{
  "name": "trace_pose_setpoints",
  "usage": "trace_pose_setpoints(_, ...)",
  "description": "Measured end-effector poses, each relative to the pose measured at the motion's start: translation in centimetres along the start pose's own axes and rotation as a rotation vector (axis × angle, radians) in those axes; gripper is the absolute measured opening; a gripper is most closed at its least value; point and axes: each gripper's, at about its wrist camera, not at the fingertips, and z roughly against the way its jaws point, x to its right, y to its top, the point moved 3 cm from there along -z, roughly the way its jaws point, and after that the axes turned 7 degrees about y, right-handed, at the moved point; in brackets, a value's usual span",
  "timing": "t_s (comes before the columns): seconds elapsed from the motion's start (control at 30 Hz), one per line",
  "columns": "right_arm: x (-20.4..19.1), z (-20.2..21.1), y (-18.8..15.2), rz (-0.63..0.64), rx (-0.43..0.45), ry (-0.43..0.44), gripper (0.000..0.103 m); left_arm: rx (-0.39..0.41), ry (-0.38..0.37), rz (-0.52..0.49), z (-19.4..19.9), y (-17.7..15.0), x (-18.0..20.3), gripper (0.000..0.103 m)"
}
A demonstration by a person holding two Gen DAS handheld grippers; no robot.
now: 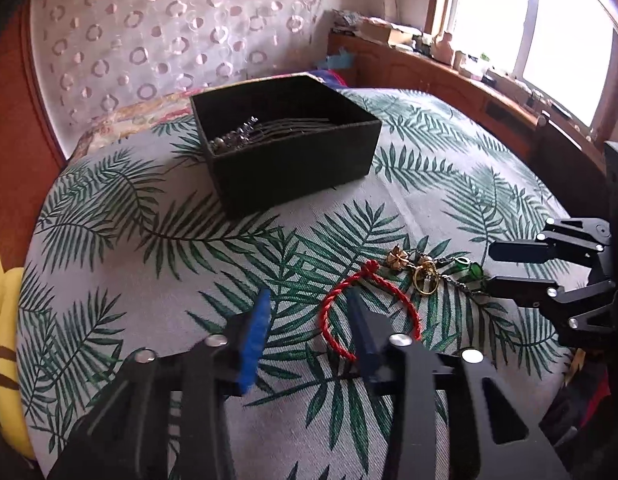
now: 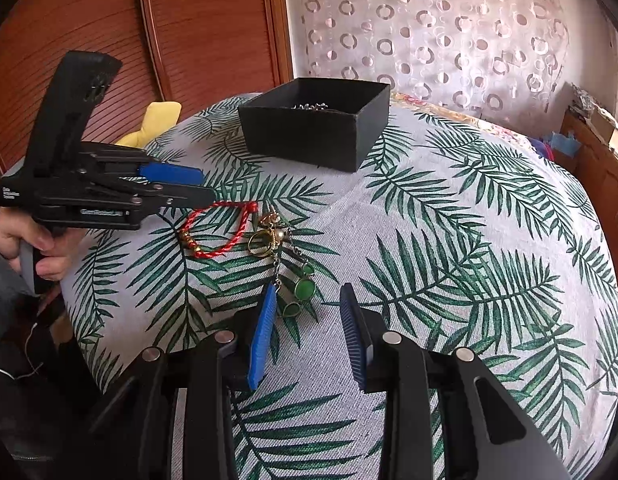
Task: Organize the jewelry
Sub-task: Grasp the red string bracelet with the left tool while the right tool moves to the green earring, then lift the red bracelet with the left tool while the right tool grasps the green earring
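Blue-padded fingers of the left claw [image 1: 305,312] hang wide apart right over the red twisted-cord bracelet [image 1: 341,312], one pad already inside its loop, nothing gripped. Over on the other side, the right claw [image 2: 309,304] is spread just as wide, empty, beside the green glass-disc chain [image 2: 303,290]. Between them sit a gold ring [image 2: 261,242] and small gold charms [image 1: 397,258], all bunched close together. That's the danger, I'd say: close on the cord and a neighbouring chain could snag and drag along, or the thin cord slips out flat against the cloth. The black open box [image 1: 285,152], silver pieces already inside, waits well apart at the far side. Palm-leaf cloth [image 2: 449,240] covers the rounded counter; a circle-patterned curtain [image 2: 429,32], wooden panelling and a bright window [image 1: 529,20] frame the room.
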Motion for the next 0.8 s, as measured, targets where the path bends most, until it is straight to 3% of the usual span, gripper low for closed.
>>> trace_pose_setpoints(0.1,0.0,-0.1,0.0,0.0,0.001,0.003,0.036,-0.016,-0.02,-0.008,-0.5,0.1,0.4,0.018)
trace_pose_setpoints(0.3,0.0,-0.1,0.0,0.001,0.006,0.005,0.036,-0.023,-0.013,-0.036,-0.6,-0.2,0.6,0.017)
trace_pose_setpoints(0.33,0.0,-0.1,0.0,0.001,0.004,0.004,0.036,-0.022,-0.002,-0.045,-0.5,-0.2,0.7,0.013)
trace_pose_setpoints(0.37,0.0,-0.1,0.0,0.0,0.005,0.005,0.036,-0.021,0.001,-0.053,-0.6,-0.2,0.7,0.002)
trace_pose_setpoints(0.8,-0.1,0.1,0.3,0.004,0.005,-0.001,0.035,0.119,0.008,0.035,4.9,-0.1,-1.0,0.002)
